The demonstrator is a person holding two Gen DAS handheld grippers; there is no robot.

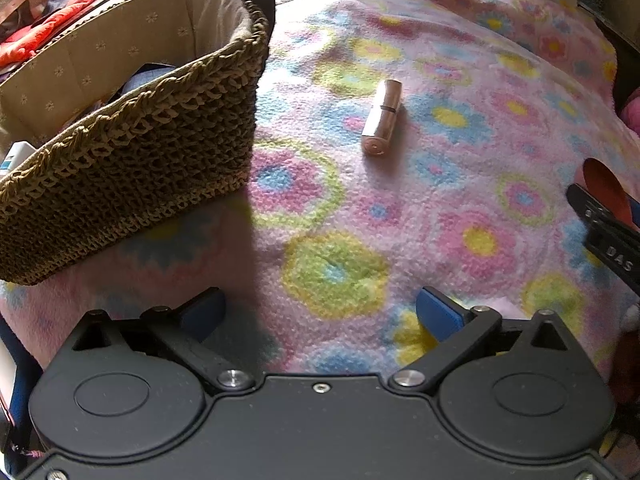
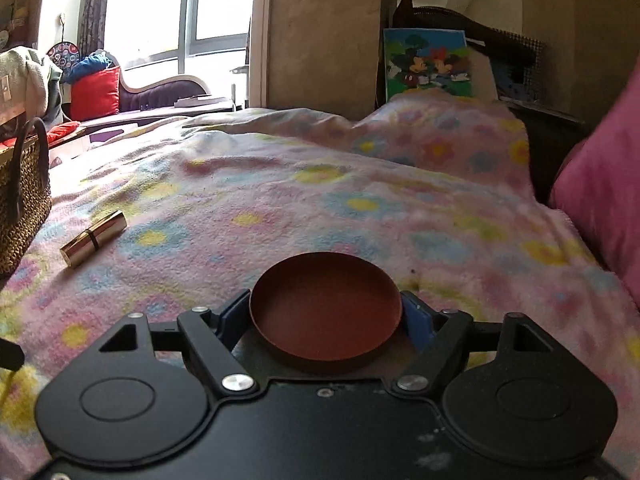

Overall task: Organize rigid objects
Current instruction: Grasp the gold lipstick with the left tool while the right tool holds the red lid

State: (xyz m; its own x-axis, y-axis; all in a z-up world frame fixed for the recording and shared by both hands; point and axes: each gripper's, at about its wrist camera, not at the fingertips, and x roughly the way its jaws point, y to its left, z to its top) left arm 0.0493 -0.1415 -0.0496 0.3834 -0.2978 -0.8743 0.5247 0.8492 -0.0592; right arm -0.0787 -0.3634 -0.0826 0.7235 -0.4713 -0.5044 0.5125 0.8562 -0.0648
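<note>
The woven basket (image 1: 132, 152) sits at the bed's left edge. The right hand-held gripper (image 2: 326, 318) pinches a rigid, light brown dish (image 2: 326, 312) by its rim. The lipstick (image 1: 382, 118) (smooth, likely slippery) lies mid-bed beside the basket; grip across its barrel. The left hand-held gripper (image 1: 320, 312) gapes empty.

Daylight pours through a tall window (image 2: 192, 8) behind a dark chaise (image 2: 160, 92) with a red cushion (image 2: 95, 92).

Fuzzy fleece blanket (image 1: 440, 220) — coarse woven straw basket (image 1: 132, 160) — glossy metallic lipstick tube (image 1: 382, 118).
</note>
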